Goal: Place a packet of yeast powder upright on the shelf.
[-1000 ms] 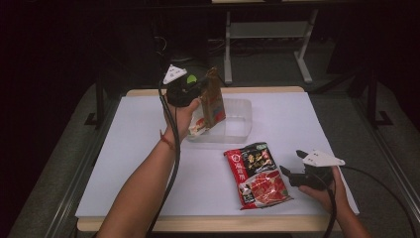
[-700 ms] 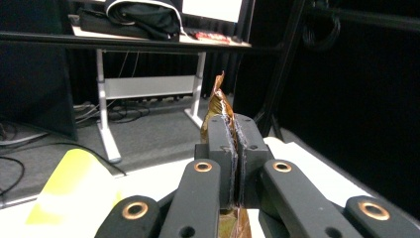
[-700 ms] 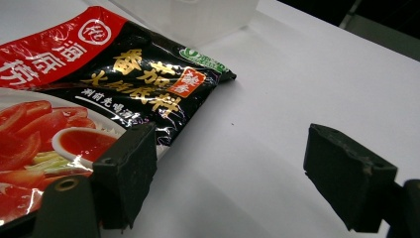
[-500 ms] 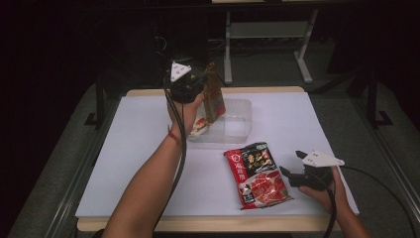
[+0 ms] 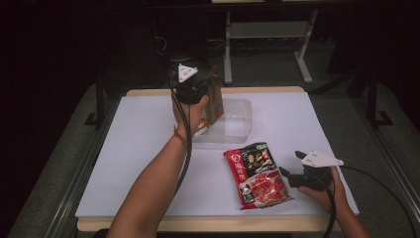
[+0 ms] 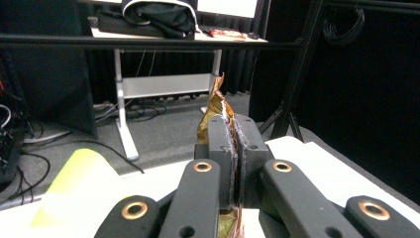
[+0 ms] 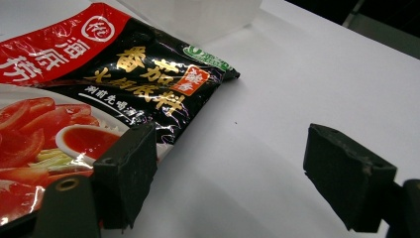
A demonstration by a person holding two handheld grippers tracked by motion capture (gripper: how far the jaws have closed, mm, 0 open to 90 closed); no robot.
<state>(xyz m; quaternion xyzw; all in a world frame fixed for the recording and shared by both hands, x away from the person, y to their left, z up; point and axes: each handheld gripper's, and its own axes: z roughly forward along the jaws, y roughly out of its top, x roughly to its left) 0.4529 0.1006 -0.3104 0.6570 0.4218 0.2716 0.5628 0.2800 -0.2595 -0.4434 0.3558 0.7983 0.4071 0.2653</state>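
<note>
- Left gripper view: left gripper (image 6: 234,148), jaws pressed together on the top edge of a brown packet (image 6: 216,106); the crinkled foil stands up between the pads, the room's desk legs beyond.
- High view: the same left gripper (image 5: 198,91) holds the brown packet (image 5: 214,99) upright, raised above the left end of a clear plastic tub (image 5: 233,124) at the far middle of the white table (image 5: 138,139). Judged: packet not yet set down in the tub.
- Right gripper view: right gripper (image 7: 233,171), jaws spread wide and holding nothing, resting low over the table; the left jaw lies at the edge of a red and black sauce packet (image 7: 99,94).
- High view: right gripper (image 5: 292,177) just beside the sauce packet (image 5: 257,173), which lies flat near the front edge, apart from the tub.
- Progress, judged: one packet in hand over the tub, one untouched; roughly halfway at best.
- Difference between views: only close up is the pinch on the foil plain; the tub's place under it reads from above.
</note>
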